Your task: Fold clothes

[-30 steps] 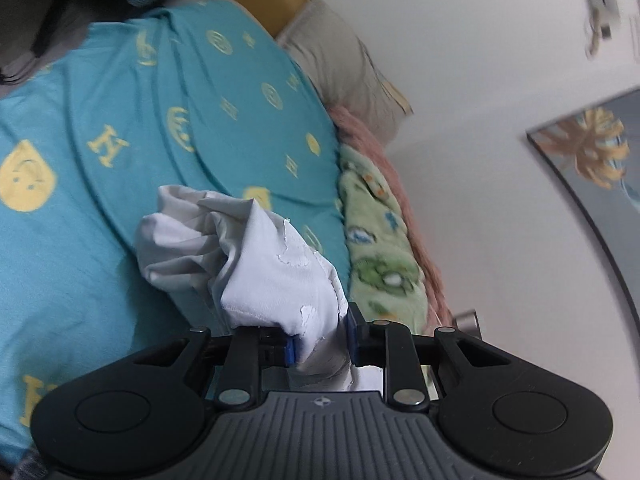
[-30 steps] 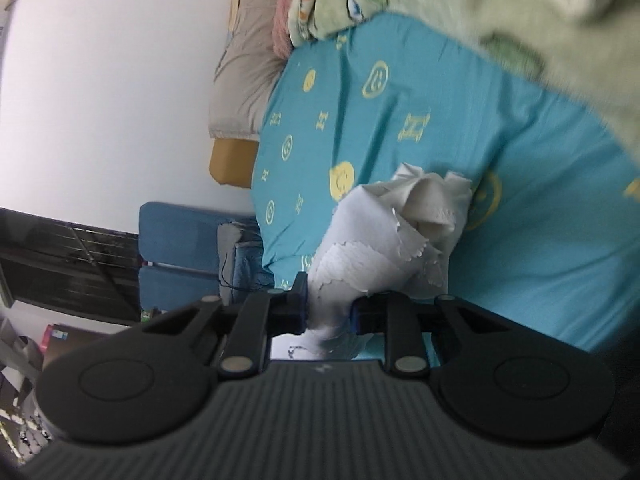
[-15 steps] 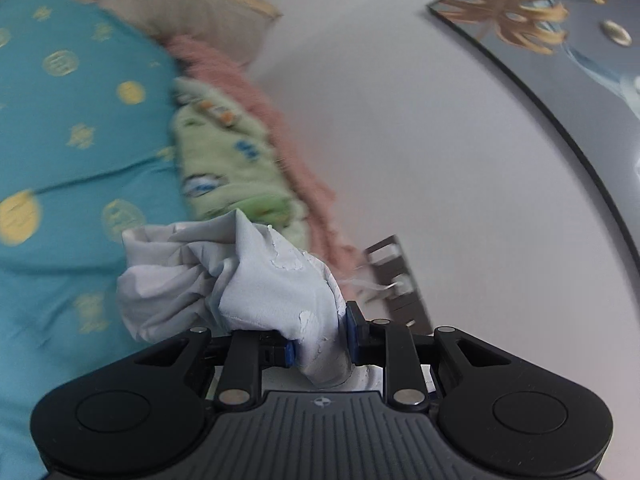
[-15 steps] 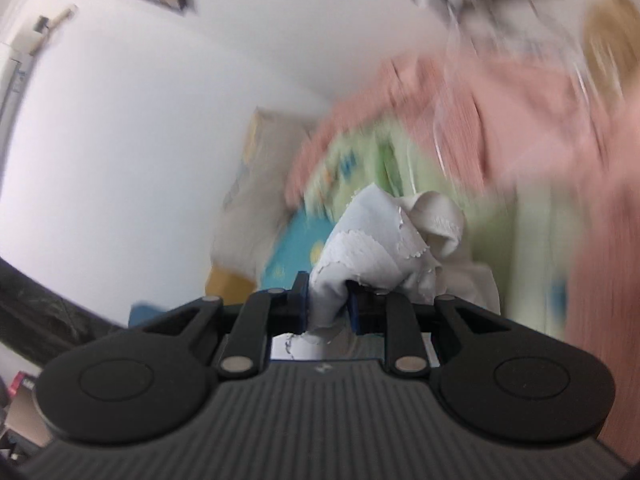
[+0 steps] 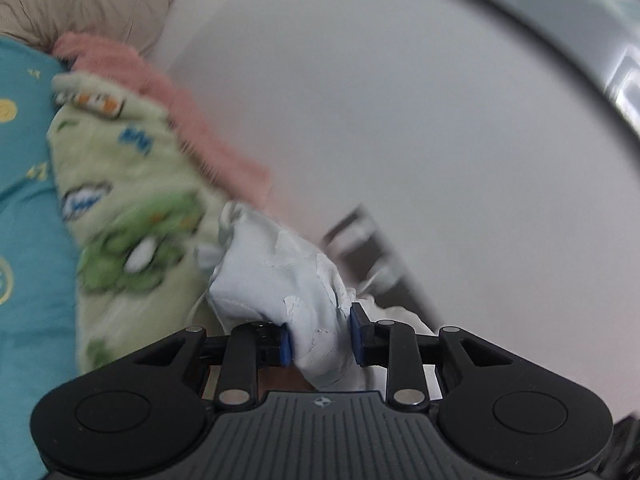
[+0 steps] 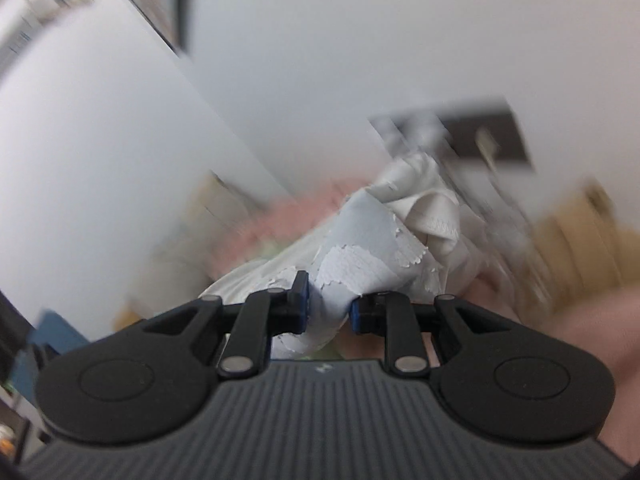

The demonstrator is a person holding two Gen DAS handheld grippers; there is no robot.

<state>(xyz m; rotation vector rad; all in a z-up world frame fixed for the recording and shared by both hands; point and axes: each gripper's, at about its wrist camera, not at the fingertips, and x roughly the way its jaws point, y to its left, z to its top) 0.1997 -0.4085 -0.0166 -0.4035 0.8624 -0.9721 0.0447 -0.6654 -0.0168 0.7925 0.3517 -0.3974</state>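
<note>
Garment (image 5: 280,280) bunched, airborne over green blanket (image 5: 132,208) near wall (image 5: 400,120), forward of both tools. Left gripper (image 5: 319,336) jaws easing apart, cloth between pads; right gripper (image 6: 329,306) pinching another handful. Long axis unreadable.

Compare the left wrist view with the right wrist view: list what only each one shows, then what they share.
Only the left wrist view shows the teal sheet with yellow prints, the green cartoon blanket and a beige pillow.

Only the right wrist view shows a blue object low at the left edge and a blurred tan shape at the right.

Both show a hand-held gripper, left and right, with bunched white garment between its blue pads; the left one's jaws are opening. Both also show the pink blanket and white wall.
</note>
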